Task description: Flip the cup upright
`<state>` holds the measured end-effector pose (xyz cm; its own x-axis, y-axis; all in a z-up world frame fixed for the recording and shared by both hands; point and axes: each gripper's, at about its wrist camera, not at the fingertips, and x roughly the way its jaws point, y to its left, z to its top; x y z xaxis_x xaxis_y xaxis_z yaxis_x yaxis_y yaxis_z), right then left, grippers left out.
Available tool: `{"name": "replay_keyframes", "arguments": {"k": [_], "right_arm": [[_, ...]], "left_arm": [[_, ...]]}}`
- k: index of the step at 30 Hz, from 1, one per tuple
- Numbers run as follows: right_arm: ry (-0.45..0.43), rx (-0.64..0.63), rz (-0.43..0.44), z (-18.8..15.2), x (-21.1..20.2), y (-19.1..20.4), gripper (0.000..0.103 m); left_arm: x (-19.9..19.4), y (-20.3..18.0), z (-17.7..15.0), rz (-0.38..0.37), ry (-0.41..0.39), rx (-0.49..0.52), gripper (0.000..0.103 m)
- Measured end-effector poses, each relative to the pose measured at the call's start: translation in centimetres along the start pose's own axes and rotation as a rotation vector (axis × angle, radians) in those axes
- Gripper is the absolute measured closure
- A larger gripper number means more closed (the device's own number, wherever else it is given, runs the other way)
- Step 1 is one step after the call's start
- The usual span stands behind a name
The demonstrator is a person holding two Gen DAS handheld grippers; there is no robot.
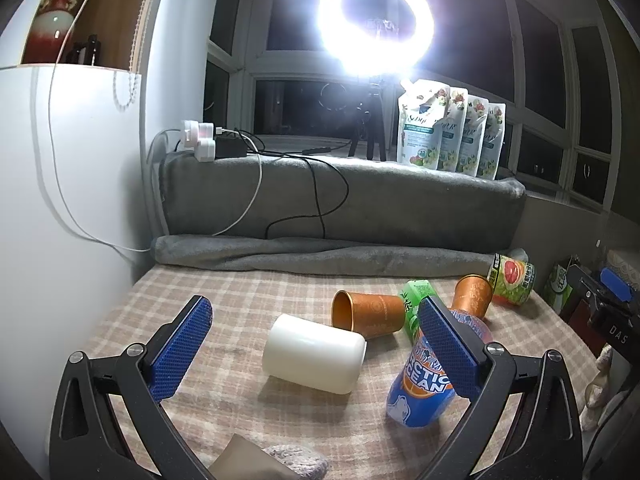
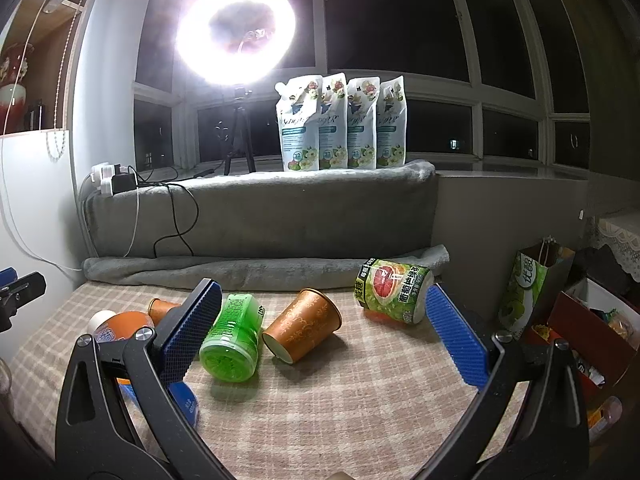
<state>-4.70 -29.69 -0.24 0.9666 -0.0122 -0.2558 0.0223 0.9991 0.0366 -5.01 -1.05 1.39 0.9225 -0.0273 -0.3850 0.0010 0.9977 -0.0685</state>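
Several cups lie on their sides on the plaid tabletop. The white cup lies straight ahead of the left claw, between its spread, empty fingers, with its long axis running left to right across the claw's line. The right claw is also spread and empty. An orange cup lies between its fingers, mouth toward the camera. Each claw looks nearest to its own cup.
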Motion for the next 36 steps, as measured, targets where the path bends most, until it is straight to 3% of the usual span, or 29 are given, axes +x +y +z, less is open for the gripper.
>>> {"name": "replay_keyframes", "arguments": {"k": [36], "right_arm": [[0.029,-0.006,0.015,-0.50,0.36,0.10,0.000]], "left_arm": [[0.11,0.06,-0.06,0.015,-0.015,0.018,0.000]]}}
